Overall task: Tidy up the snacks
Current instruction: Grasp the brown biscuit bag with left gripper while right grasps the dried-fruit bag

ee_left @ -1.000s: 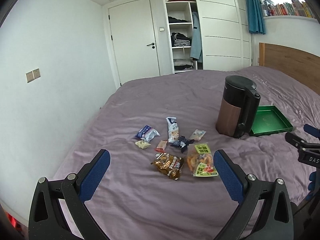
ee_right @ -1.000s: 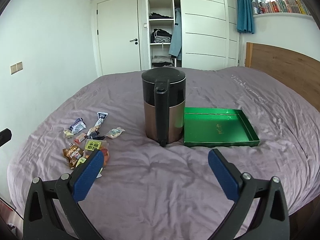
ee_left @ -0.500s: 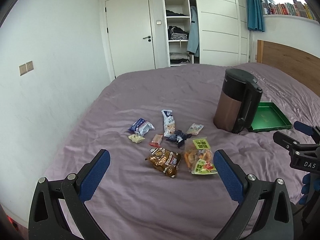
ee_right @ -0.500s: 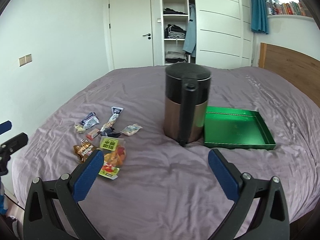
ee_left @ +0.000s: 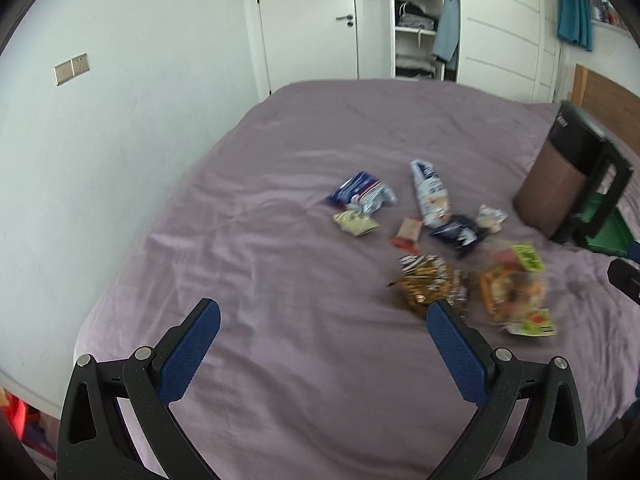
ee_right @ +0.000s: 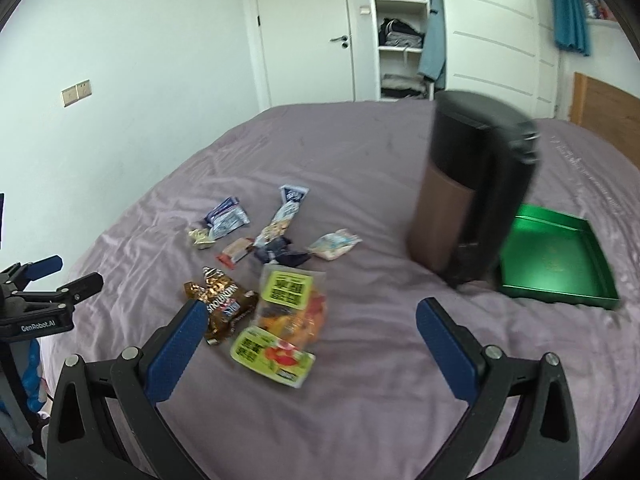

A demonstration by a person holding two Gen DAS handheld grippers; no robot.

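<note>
Several snack packets lie in a loose cluster on the purple bedspread point(ee_left: 304, 280). Nearest are a gold-brown bag point(ee_right: 224, 304) and a clear bag with green labels point(ee_right: 286, 320). Farther back lie a blue-white packet point(ee_right: 226, 218), a long white packet point(ee_right: 282, 216) and a small pale packet point(ee_right: 334, 245). A green tray point(ee_right: 554, 258) sits to the right behind a brown and black kettle point(ee_right: 468, 200). My left gripper point(ee_left: 320, 320) is open above bare bedspread, left of the gold-brown bag point(ee_left: 428, 286). My right gripper point(ee_right: 312, 320) is open, hovering above the green-label bag.
The kettle point(ee_left: 568, 184) stands between the snacks and the tray. A white wall point(ee_left: 120, 120) runs along the bed's left side. A door point(ee_right: 304, 32), an open wardrobe point(ee_right: 400, 28) and a wooden headboard point(ee_right: 604, 100) are beyond the bed.
Both grippers have swung left and tilted down toward the bed. The snack cluster now sits larger and closer in both views; the kettle and tray have slid to the right.
</note>
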